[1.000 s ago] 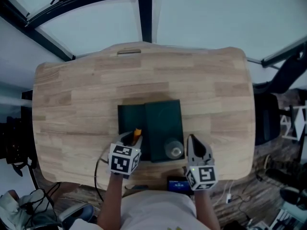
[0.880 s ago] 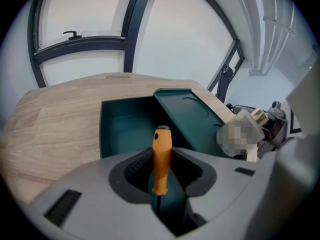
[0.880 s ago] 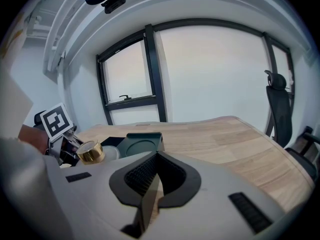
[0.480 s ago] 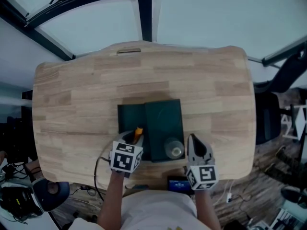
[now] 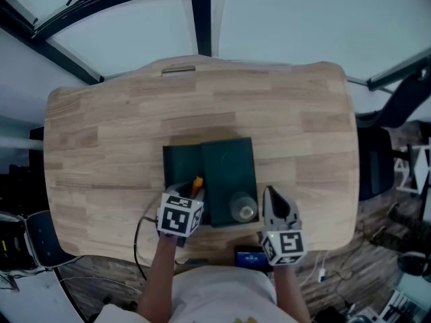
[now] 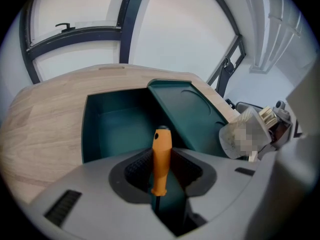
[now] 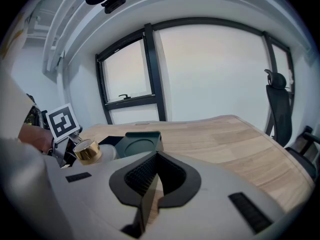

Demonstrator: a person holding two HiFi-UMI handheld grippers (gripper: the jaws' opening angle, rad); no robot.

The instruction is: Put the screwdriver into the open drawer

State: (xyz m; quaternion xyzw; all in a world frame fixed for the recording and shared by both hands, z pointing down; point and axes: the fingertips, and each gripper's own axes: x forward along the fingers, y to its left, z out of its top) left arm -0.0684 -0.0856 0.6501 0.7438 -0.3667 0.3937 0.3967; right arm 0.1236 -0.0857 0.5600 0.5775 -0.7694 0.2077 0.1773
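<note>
An orange-handled screwdriver (image 6: 161,159) is clamped between the jaws of my left gripper (image 6: 161,170), handle pointing forward over the open dark green drawer (image 6: 117,124). In the head view the left gripper (image 5: 186,195) sits at the near edge of the drawer (image 5: 180,167), with the orange handle (image 5: 196,184) showing just past its marker cube. My right gripper (image 5: 272,200) rests to the right of the green drawer box (image 5: 229,170); in the right gripper view its jaws (image 7: 156,180) are closed together with nothing between them.
A clear jar with a gold lid (image 5: 244,208) stands on the box's near right corner, also seen as the jar (image 7: 89,151) in the right gripper view. The box sits on a wooden table (image 5: 121,133). A black office chair (image 5: 377,160) stands at the right.
My left gripper has crept slightly forward and right with the screwdriver, further over the drawer's near edge. The right gripper has not moved.
</note>
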